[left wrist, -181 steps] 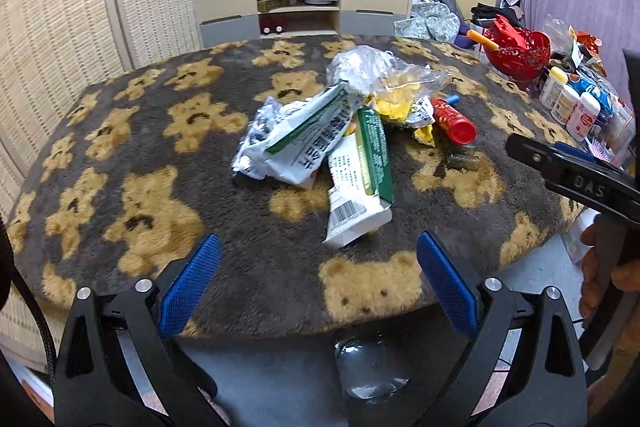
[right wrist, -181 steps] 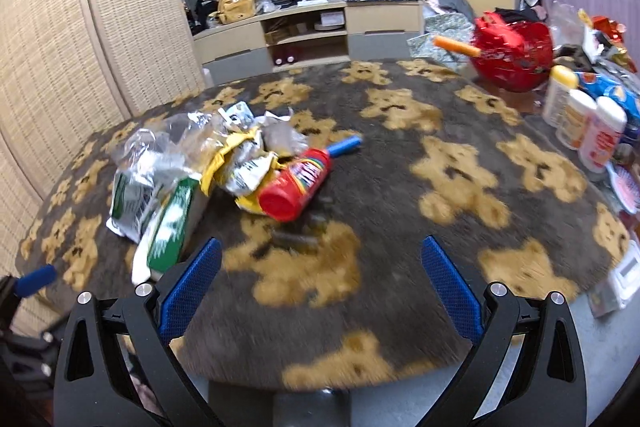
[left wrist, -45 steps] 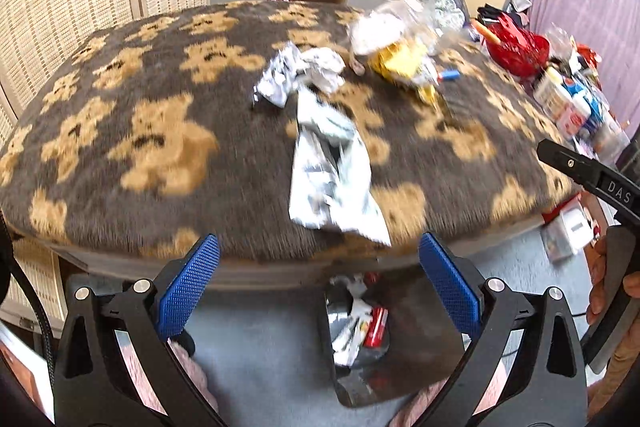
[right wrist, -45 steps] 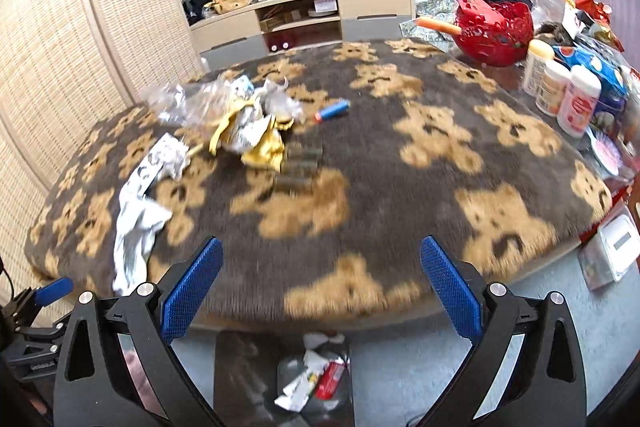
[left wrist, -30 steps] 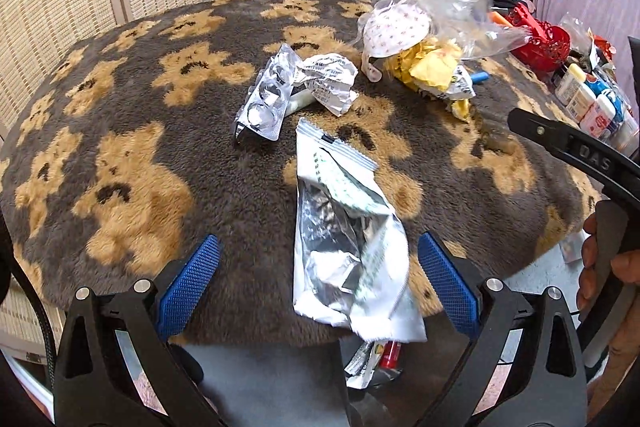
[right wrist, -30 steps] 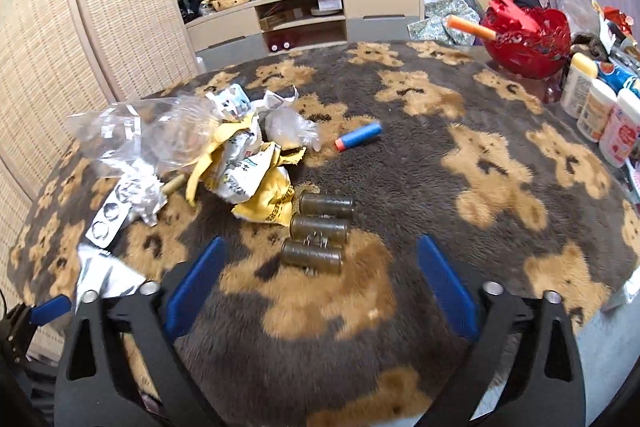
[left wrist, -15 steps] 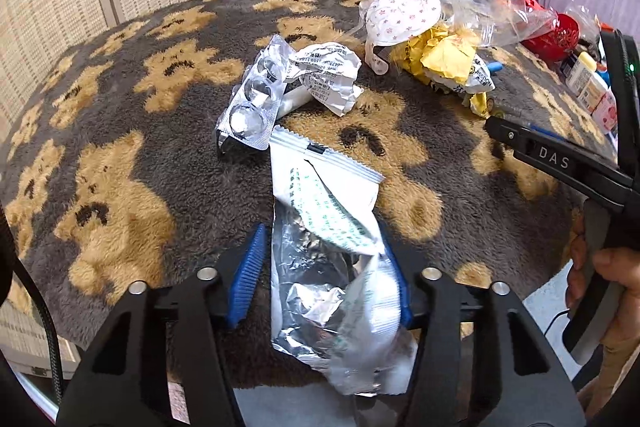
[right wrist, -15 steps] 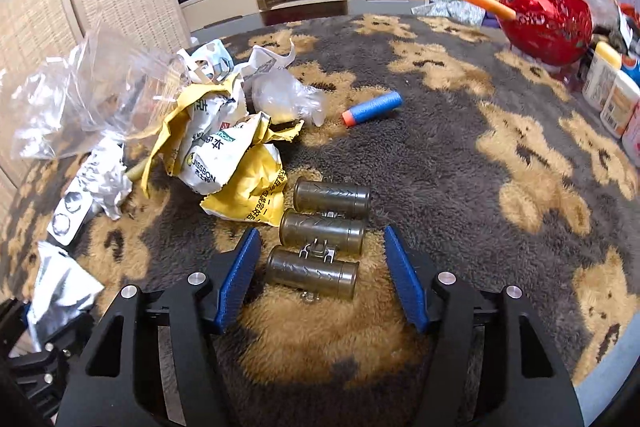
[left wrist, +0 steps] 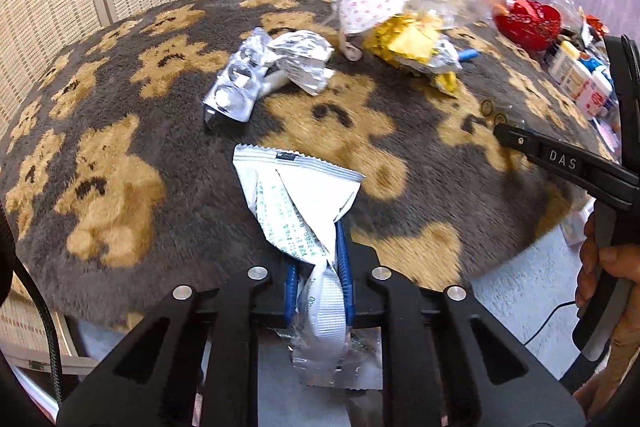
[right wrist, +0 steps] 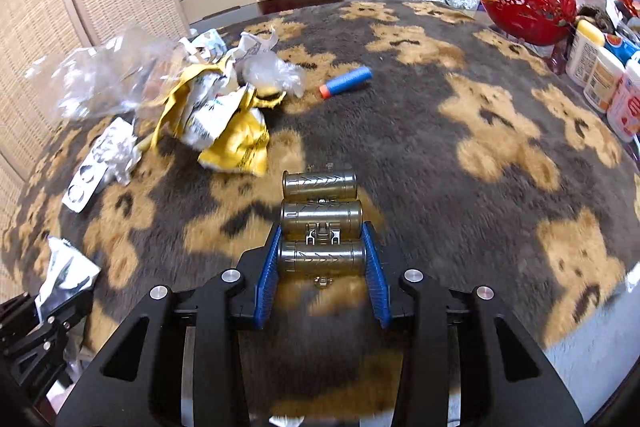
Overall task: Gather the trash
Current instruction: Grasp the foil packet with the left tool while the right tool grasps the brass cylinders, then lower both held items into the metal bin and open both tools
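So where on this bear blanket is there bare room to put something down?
Free: the wide stretch between the blue foam dart and the bottles, in front of the red bowl. Crowded: the left side, around the yellow wrappers, clear bag and blister pack.

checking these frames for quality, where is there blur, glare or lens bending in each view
Left wrist view: the fisheye bends the bear-print blanket edge into a curve, with black corners; the blanket blurs on the right; the silver wrapper is sharp, with glare on its foil. Right wrist view: same bending; blanket fur smears beside the sharp bronze cylinders.
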Available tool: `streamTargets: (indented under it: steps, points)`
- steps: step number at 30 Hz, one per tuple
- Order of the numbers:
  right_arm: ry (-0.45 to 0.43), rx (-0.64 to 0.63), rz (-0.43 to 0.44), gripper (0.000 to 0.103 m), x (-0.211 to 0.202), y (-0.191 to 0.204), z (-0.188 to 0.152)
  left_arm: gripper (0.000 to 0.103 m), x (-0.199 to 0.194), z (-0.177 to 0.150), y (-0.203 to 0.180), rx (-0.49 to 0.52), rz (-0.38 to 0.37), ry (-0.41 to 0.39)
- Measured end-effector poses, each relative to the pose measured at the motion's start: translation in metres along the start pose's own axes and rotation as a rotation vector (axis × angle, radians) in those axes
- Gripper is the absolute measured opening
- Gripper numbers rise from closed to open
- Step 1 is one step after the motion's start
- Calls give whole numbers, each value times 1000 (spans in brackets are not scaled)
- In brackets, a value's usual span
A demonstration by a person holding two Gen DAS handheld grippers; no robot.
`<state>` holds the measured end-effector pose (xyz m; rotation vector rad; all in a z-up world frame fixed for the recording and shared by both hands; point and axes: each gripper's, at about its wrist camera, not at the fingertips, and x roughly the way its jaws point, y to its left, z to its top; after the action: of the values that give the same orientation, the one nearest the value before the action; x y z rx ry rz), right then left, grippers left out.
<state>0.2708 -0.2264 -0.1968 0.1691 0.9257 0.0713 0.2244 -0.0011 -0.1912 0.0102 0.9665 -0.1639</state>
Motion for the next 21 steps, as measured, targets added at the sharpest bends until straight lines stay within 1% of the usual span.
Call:
streamTargets:
  steps: [4,15,21]
  points:
    - [-4,2,9,40,-20,-1,-13,14,-15,-8,-10,10,-17,-16]
    - [-102,-49,38,40,-109,7,-35,14,-83,-23,-31,29,-25,-109]
    - [-142,-85,47,40,-147,14,-56,14,-116,-43,-41,34,-36,-148]
